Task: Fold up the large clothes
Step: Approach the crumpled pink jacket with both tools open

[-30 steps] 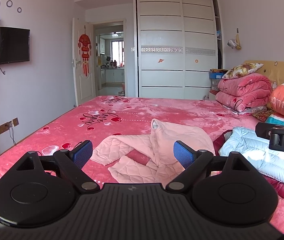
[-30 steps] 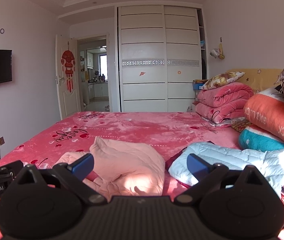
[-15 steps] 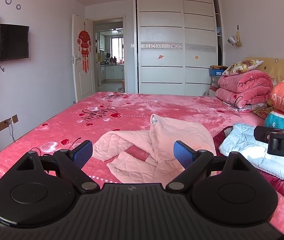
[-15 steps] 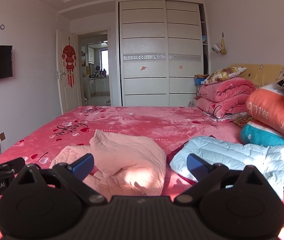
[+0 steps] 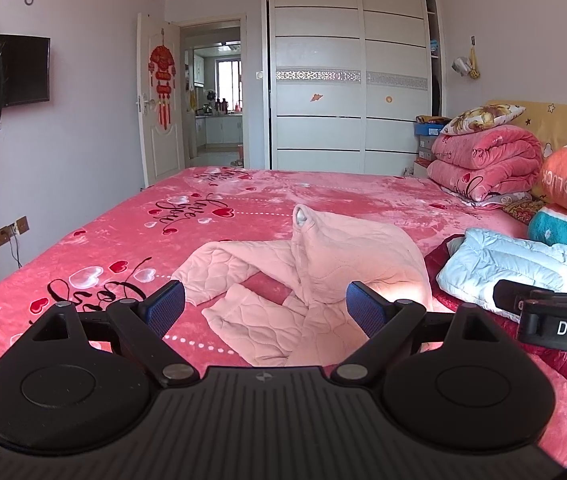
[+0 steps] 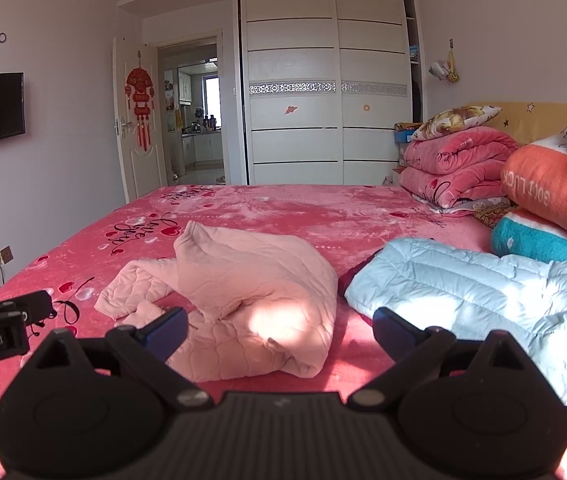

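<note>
Crumpled pink jacket (image 6: 251,300), perhaps quilted

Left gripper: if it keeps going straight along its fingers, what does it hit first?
Most likely the pink jacket, crumpled on the bed right ahead. The left gripper is open and empty, nothing nearer in its line. Depth is hard to judge through the fisheye.

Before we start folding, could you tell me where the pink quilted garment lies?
In both views the pink quilted garment lies crumpled mid-bed, left of the pale blue jacket.
</note>
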Tool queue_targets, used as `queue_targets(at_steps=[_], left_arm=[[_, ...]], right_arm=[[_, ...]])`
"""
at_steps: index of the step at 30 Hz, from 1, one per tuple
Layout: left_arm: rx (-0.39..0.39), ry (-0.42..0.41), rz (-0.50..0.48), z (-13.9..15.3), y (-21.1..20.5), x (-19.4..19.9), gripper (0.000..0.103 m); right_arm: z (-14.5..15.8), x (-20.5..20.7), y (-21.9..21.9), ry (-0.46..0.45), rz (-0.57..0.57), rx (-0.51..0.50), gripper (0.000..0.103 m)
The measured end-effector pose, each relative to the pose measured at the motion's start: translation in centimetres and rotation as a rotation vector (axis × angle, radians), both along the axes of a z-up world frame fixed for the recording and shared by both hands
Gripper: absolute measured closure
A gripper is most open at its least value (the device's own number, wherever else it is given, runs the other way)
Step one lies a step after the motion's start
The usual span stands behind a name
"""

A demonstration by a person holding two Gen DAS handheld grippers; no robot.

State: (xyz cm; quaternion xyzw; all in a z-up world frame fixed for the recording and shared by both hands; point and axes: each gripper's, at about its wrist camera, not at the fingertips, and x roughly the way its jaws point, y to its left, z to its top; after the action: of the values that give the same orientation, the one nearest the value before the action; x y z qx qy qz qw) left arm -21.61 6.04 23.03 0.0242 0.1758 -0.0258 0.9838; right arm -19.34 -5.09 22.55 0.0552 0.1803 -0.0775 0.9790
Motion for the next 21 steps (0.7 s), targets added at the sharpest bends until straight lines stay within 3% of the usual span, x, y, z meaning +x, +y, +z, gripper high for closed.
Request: queue_targets(at_steps=[11,21], left_arm=[[0.055,0.071,0.014,-2.2,-0.9,1.9,0.0],[0.069,0.127,0.022,-5.1,-1.4,4.9,0.0]], right_arm=[[-5.4,1.4,-1.4,0.037,-0.021,0.039,0.006],[-10.6,4.1,-2.2,0.116,-0.01,-0.006,0.006]])
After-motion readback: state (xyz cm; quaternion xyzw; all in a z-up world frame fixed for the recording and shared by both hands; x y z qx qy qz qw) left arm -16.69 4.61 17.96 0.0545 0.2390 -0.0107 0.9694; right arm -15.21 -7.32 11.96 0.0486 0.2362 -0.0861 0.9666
